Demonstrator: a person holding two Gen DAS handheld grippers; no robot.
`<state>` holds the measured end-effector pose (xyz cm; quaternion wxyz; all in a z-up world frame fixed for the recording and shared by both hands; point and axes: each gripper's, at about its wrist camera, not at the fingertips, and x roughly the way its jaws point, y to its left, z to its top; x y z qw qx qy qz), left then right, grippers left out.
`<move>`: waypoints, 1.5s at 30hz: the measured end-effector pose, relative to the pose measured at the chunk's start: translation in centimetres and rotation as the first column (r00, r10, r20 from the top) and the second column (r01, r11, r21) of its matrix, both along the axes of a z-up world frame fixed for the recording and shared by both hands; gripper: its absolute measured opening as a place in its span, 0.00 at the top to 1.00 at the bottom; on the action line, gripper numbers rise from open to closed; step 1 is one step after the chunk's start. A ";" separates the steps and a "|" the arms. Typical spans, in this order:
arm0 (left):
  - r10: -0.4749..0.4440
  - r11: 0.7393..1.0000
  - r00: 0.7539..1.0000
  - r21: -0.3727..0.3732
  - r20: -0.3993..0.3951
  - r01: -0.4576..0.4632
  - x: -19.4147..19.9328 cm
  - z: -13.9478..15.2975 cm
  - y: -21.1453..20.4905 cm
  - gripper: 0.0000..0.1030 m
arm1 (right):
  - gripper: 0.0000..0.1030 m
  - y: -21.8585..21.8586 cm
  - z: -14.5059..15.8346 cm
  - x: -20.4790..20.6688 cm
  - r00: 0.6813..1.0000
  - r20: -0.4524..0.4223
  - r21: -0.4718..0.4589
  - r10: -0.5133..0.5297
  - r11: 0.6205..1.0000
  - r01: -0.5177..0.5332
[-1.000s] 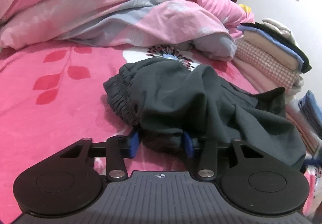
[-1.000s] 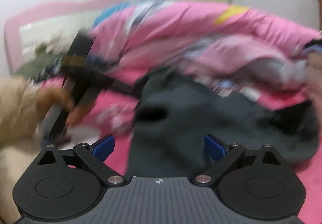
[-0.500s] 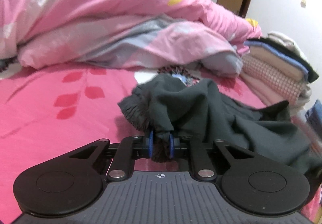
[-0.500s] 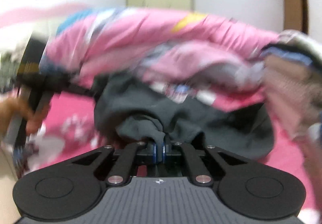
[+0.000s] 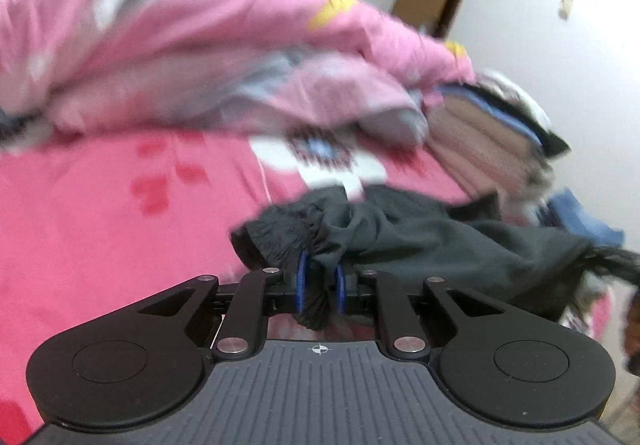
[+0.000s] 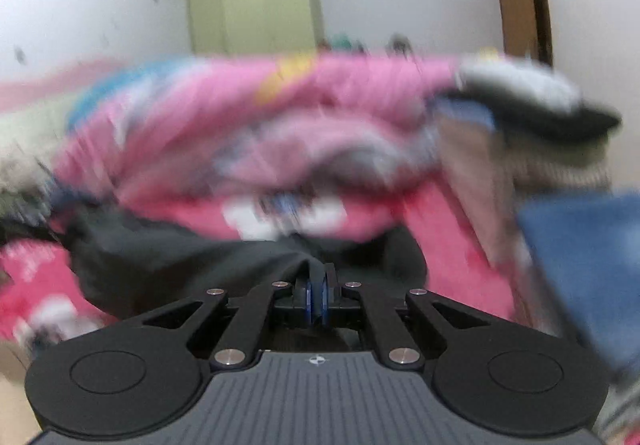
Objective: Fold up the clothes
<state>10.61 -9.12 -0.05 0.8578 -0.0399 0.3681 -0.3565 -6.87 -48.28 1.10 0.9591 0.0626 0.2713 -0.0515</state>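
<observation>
Dark garment (image 5: 420, 241) bunched on your bed's pink sheet (image 5: 100, 213), your left gripper (image 5: 319, 287) easing apart yet pinching its gathered waistband, right gripper (image 6: 316, 299) clamped on another fold, folded stack (image 5: 492, 133) crowding the right edge, bare sheet leftward.

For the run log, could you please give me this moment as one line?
left tongs: gripping dark garment, easing open | right tongs: shut on garment | bed: quilt behind

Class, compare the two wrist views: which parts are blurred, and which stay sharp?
Left wrist view: pink floral quilt smeared, dark grey garment softer, left gripper crisp. Right wrist view: whole bedroom streaked, only right gripper sharp.
</observation>
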 end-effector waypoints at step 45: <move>-0.017 0.995 0.986 -0.100 -0.164 0.001 2.4 -6.9 3.6 0.51 | 0.74 12.3 -4.7 29.0 0.762 -0.365 0.010 0.535 0.820 -0.572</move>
